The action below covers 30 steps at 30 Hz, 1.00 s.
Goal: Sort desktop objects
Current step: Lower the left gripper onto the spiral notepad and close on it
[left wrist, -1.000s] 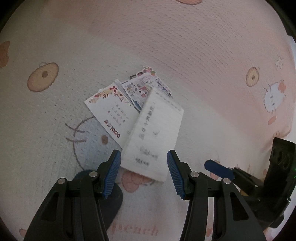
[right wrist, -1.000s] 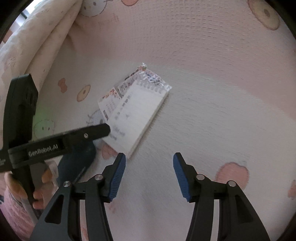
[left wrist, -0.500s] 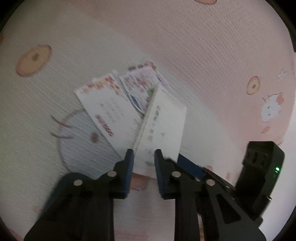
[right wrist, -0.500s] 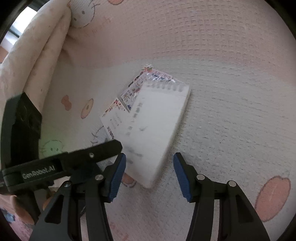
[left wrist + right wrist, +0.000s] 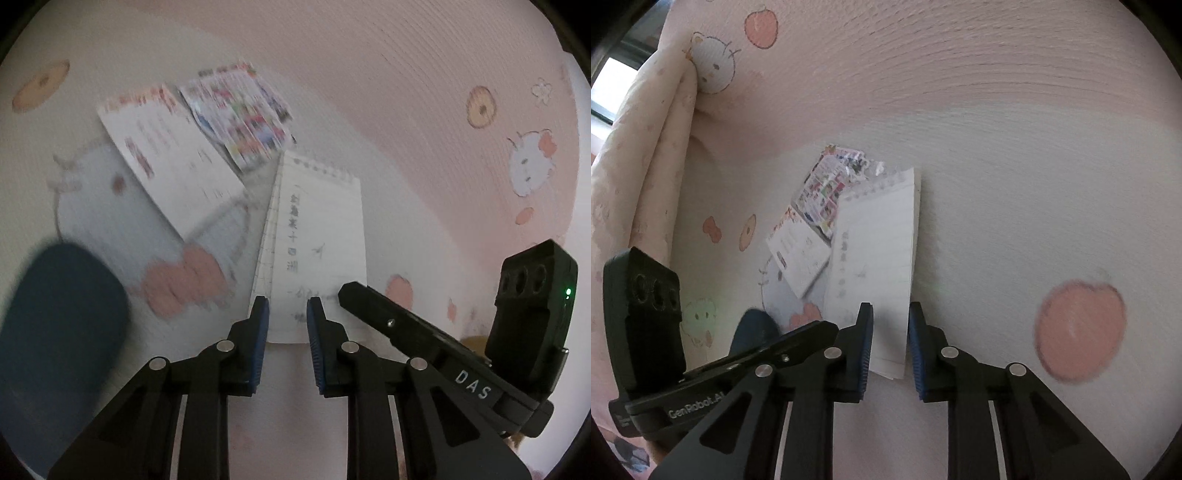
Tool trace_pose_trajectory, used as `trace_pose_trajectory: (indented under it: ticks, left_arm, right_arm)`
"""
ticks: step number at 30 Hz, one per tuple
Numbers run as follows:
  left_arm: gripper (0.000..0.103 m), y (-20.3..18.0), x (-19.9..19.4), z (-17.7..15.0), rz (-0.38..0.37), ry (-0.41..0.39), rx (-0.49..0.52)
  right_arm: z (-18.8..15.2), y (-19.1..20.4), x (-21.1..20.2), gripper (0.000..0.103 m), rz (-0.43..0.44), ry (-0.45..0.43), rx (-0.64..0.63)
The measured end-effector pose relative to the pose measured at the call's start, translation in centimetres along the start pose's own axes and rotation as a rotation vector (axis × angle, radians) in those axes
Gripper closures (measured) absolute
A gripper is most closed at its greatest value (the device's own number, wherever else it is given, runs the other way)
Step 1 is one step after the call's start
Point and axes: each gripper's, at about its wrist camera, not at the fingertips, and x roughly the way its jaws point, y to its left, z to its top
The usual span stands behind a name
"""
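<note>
A spiral notepad [image 5: 317, 236] with handwriting is tilted up off the printed blanket. My left gripper [image 5: 288, 317] is shut on its near left corner, and the pad stays sharp while the cloth blurs. My right gripper [image 5: 890, 332] has the pad's [image 5: 875, 266] near right corner between its jaws, which are closing. A thin strip of cloth still shows beside the right pad. A white calendar card [image 5: 170, 166] [image 5: 799, 254] and a colourful sticker sheet [image 5: 240, 110] [image 5: 827, 192] lie flat beyond the notepad, to its left.
A dark blue rounded object [image 5: 62, 321] [image 5: 753, 332] lies near left on the blanket. Folded cream fabric [image 5: 646, 147] rises along the left side. The other tool's black camera housing [image 5: 532, 314] [image 5: 642, 314] sits close beside each gripper.
The left jaws narrowed onto the notepad and drew it off the card and sticker sheet. The right gripper came in over the pad's near right corner and its jaws narrowed.
</note>
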Motion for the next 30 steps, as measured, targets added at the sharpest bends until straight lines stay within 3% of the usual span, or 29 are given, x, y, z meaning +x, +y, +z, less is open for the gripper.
trace_pose_trajectory:
  ticks: [5,9,13,15,20,26,30]
  left_arm:
    - [0.080,-1.2,0.7,-3.7,-0.085,0.021,-0.040]
    - [0.080,-2.1,0.1,-4.8,-0.067,0.038,0.005]
    - [0.075,-2.4,-1.3,-3.8,-0.007,-0.047,0.021]
    - [0.058,-2.1,-1.9,-3.4,-0.006,-0.070,0.020]
    - [0.057,-1.5,-1.7,-2.1,-0.019,-0.056,-0.011]
    - [0.057,-1.6,0.5,-1.2,-0.053,-0.019,-0.026]
    - [0.057,-1.7,1.2,-0.7,-0.074,-0.043,-0.023]
  right_arm:
    - [-1.9,-1.0,-2.0,0.087,-0.107,0.049,0.005]
    - [-2.9,-2.3,-3.6,0.087,-0.126,0.079,0.024]
    - [-3.5,-3.1,-4.7,0.086,-0.134,0.091,0.045]
    - [-3.4,-3.0,-5.1,0.084,-0.134,0.069,0.045]
    - [-3.2,-3.0,-5.3,0.070,-0.142,0.031,0.027]
    - [-3.0,-3.8,-4.0,0.069,-0.111,0.023,0.050]
    - [-2.9,-4.1,-2.8,0.069,-0.116,0.019,0.038]
